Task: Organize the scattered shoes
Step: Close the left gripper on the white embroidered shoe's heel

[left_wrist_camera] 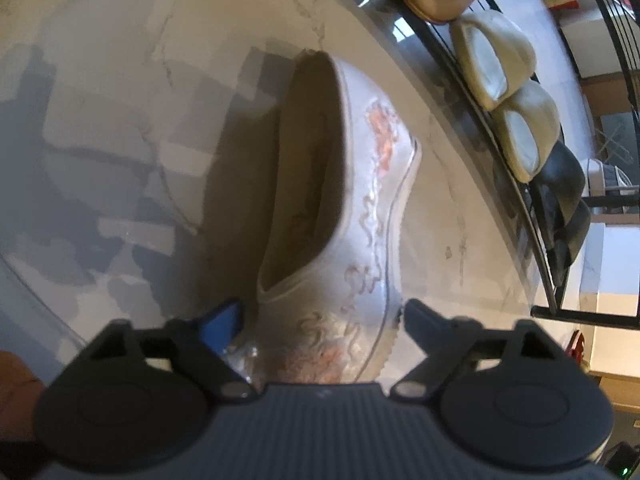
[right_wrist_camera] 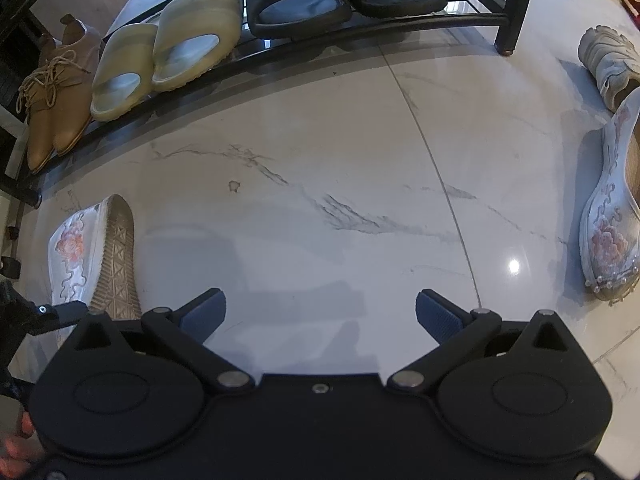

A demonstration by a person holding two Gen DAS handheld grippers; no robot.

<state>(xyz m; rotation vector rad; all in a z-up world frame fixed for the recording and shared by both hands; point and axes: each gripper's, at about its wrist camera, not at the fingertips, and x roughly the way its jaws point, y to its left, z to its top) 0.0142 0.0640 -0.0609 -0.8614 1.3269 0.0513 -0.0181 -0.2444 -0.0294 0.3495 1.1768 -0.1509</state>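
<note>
On white marble floor (right_wrist_camera: 320, 168) before black metal shoe rack (right_wrist_camera: 304, 46), pale embroidered slipper (left_wrist_camera: 340, 208) tipped on its side, between spread fingers of left gripper (left_wrist_camera: 322, 312), untouched, right gripper (right_wrist_camera: 320, 312) agape over bare tile, matching slipper (right_wrist_camera: 612, 220) right.

Open right gripper (right_wrist_camera: 320, 312) above white marble floor (right_wrist_camera: 320, 184). Embroidered shoe (right_wrist_camera: 94, 256) lower left, its mate (right_wrist_camera: 612, 216) far right. Slippers (right_wrist_camera: 168, 52) lined on black rack (right_wrist_camera: 400, 24).
</note>
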